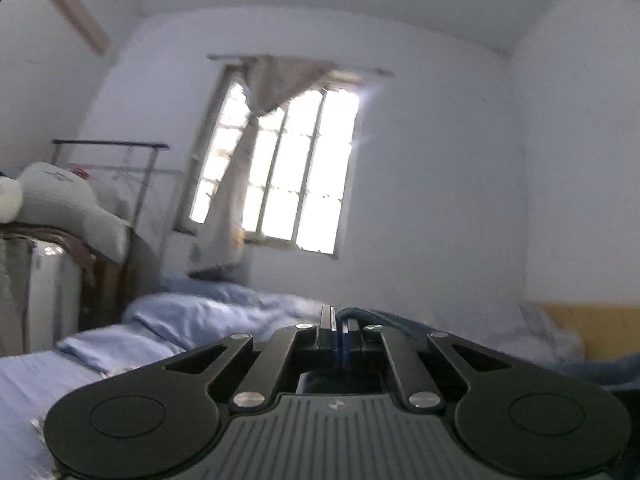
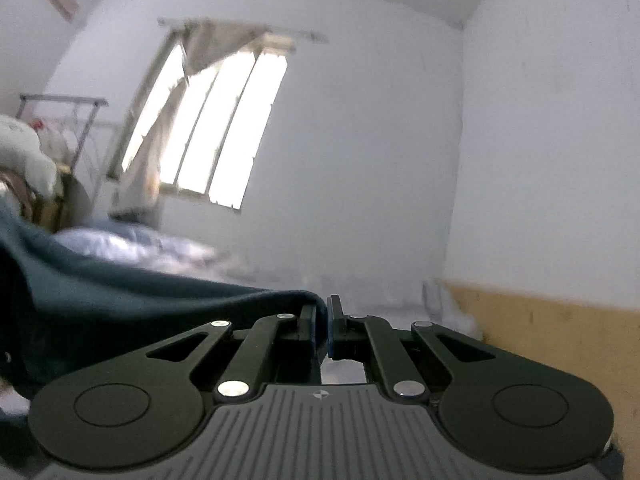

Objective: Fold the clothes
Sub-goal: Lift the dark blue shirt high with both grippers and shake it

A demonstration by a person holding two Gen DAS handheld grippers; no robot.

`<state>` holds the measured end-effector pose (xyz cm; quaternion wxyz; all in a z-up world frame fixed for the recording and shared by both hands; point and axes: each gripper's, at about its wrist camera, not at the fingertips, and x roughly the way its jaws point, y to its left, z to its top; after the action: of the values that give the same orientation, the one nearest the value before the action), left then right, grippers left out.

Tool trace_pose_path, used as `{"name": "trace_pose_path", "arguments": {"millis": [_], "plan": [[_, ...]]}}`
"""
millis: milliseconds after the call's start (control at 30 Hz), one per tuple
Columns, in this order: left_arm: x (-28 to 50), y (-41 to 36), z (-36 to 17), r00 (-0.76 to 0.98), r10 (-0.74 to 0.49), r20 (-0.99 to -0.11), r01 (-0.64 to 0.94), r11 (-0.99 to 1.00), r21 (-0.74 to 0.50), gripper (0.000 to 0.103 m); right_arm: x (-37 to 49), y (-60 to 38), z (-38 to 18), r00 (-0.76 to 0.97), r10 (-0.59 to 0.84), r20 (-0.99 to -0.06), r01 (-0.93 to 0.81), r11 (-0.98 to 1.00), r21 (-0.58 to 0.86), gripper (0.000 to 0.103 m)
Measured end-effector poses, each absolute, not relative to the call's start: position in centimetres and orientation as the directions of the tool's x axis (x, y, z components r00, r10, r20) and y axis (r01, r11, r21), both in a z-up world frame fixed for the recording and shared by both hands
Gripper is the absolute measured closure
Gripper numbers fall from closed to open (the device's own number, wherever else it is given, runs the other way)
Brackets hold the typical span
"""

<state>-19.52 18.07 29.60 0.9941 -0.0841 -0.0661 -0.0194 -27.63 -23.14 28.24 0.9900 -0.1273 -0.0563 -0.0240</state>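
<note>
Dark blue garment hangs stretched between the two grippers, lifted above the bed and below the window. The right gripper has its jaws clamped on one edge, cloth trailing off to its left. The left gripper has its jaws pressed together on another edge, cloth running off to its right

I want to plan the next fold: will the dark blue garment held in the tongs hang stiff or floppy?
Probably floppy: the dark blue garment sags away from the right tongs in soft folds. Likely light, since a pinched edge seems enough to carry it. It may swing when moved.
</note>
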Motion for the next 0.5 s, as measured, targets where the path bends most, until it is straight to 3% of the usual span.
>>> {"name": "trace_pose_path", "arguments": {"millis": [500], "plan": [[-30.5, 23.8, 48.3, 0.903, 0.013, 0.43, 0.093, 0.97, -0.225, 0.102, -39.5, -18.3, 44.7, 0.869, 0.054, 0.492, 0.14, 0.927, -0.349, 0.101]]}}
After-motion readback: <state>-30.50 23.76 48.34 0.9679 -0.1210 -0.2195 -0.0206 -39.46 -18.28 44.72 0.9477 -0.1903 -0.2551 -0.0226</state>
